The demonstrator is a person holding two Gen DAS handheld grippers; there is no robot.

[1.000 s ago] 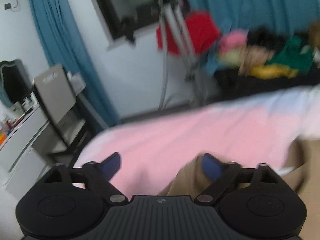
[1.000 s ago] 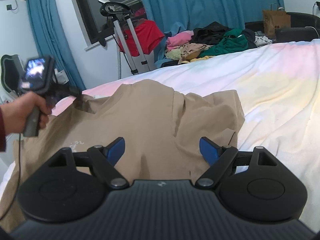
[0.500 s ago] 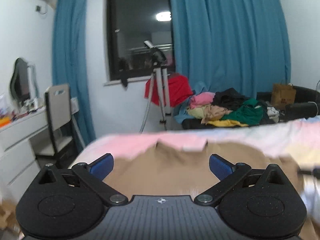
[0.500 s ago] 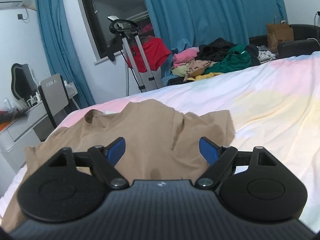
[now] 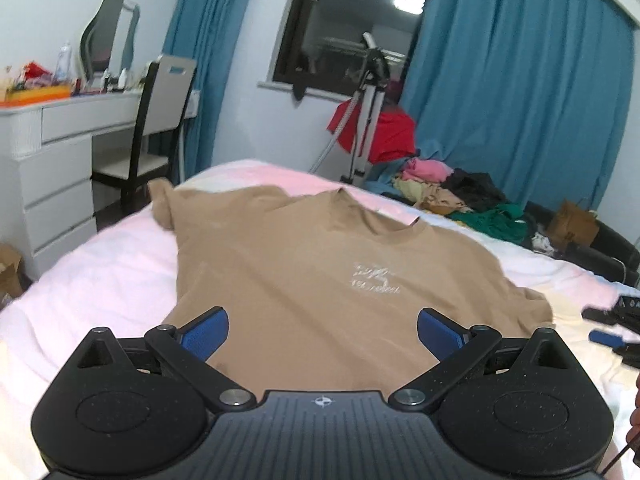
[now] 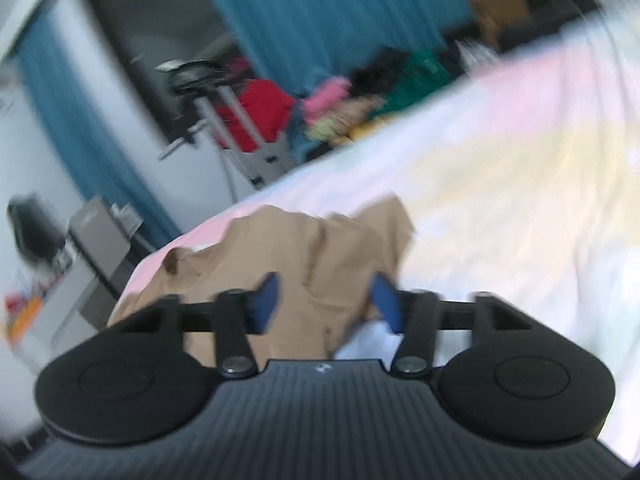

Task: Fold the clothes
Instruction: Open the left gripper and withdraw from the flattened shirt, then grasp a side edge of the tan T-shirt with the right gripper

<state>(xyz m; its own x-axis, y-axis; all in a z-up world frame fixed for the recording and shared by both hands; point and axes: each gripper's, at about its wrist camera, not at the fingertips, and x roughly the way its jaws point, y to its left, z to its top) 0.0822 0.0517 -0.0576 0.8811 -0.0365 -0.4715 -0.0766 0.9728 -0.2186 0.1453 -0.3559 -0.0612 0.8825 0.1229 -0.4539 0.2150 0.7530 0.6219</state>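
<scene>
A tan T-shirt (image 5: 304, 276) with a small white chest print lies spread front-up on the bed, collar toward the far side. My left gripper (image 5: 322, 330) is open and empty, held just above the shirt's lower part. In the blurred right wrist view the same shirt (image 6: 312, 248) appears rumpled, with its right edge and sleeve nearest. My right gripper (image 6: 325, 300) is open with its jaws partly closed in, over that shirt edge, holding nothing. The right gripper also shows at the right edge of the left wrist view (image 5: 612, 334).
The bed (image 5: 100, 276) has a pink, white and yellow sheet. A white dresser (image 5: 44, 160) and chair (image 5: 160, 120) stand at the left. A tripod (image 5: 366, 112) with a red garment and a pile of clothes (image 5: 460, 196) lie beyond the bed.
My left gripper has swung back and now looks over the whole shirt. My right gripper has moved fast, tilted, and narrowed its jaws over the shirt's right edge.
</scene>
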